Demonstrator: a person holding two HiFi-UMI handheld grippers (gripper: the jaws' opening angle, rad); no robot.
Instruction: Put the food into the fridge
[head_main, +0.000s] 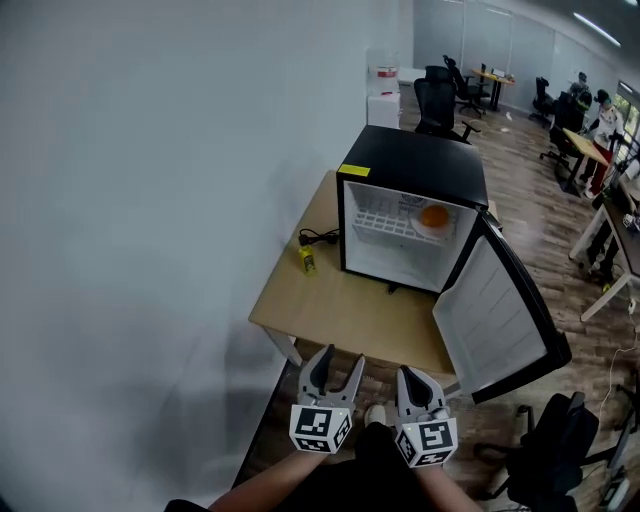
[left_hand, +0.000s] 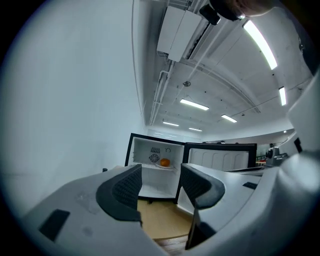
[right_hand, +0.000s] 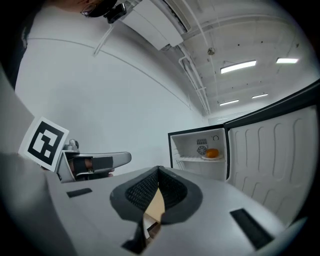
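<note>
A small black fridge (head_main: 415, 165) stands on a wooden table (head_main: 340, 310) with its door (head_main: 500, 315) swung open to the right. An orange food item on a plate (head_main: 434, 216) rests on the upper wire shelf inside; it also shows as the orange food (left_hand: 164, 161) and the orange food (right_hand: 212, 153) in the two gripper views. Both grippers are held low, short of the table's near edge. My left gripper (head_main: 335, 366) is open with nothing between its fingers. My right gripper (head_main: 420, 381) has its tips together and holds nothing.
A yellow tag and a black power cable (head_main: 312, 247) lie on the table left of the fridge. A white wall runs along the left. Office chairs (head_main: 440, 105) and desks (head_main: 600, 170) stand beyond, and a black chair (head_main: 555, 440) sits at lower right.
</note>
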